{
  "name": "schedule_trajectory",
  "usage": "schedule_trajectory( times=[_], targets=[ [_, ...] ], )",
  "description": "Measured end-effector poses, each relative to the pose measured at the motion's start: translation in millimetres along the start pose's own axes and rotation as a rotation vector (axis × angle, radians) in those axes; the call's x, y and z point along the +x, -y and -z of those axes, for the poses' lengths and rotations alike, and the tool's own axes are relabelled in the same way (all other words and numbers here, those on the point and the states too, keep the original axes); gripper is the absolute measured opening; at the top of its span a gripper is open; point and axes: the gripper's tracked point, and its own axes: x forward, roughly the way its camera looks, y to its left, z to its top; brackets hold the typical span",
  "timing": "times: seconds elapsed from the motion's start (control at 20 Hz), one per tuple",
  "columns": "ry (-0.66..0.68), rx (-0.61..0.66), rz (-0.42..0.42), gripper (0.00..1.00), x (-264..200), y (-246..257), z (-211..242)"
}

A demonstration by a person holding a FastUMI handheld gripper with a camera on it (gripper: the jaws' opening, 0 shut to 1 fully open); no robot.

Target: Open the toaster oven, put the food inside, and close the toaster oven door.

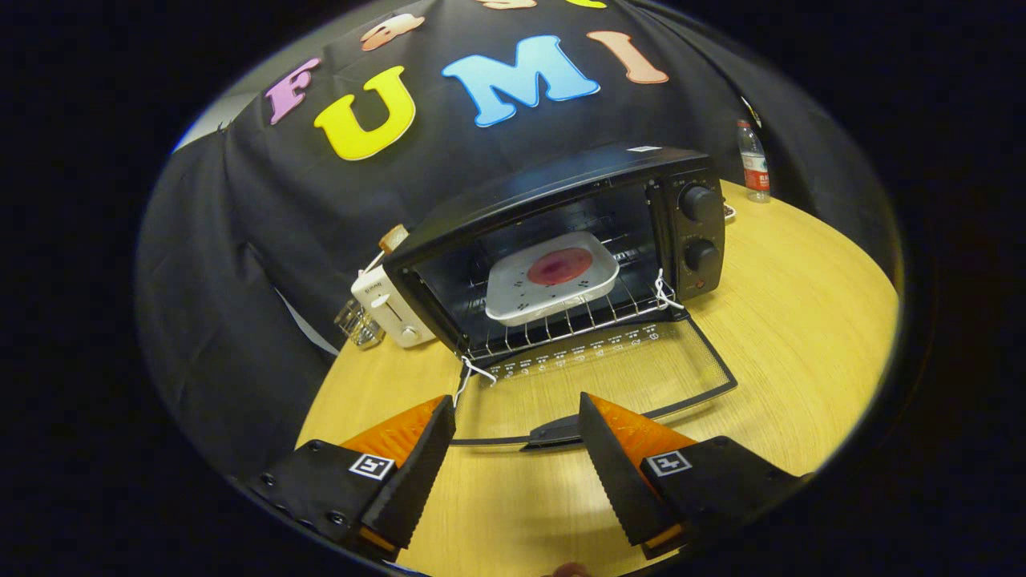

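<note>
Tongs spread wide, gripping nothing, oven door handle partly hidden behind one finger.

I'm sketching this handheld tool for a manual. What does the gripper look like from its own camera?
The gripper has two wedge-shaped fingers that taper toward their tips, each with a saw-toothed, ridged inner face. Each finger sits on a blocky black mount with visible screws, and each mount carries a small square black-and-white marker tag. No cables are visible. The fingers stand apart, open, with the toaster oven door handle just ahead between them.

gripper fingers spread wide; gripping nothing
</note>
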Motion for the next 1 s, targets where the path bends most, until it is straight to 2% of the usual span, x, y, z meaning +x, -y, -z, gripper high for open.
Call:
schedule_trajectory(
  times=[0.25,1.0],
  targets=[
    [-0.08,-0.071,0.037,0.98,5.6,13.5,25.5],
    [-0.283,-0.142,0.181,0.98,34.1,40.5,71.7]
  ],
)
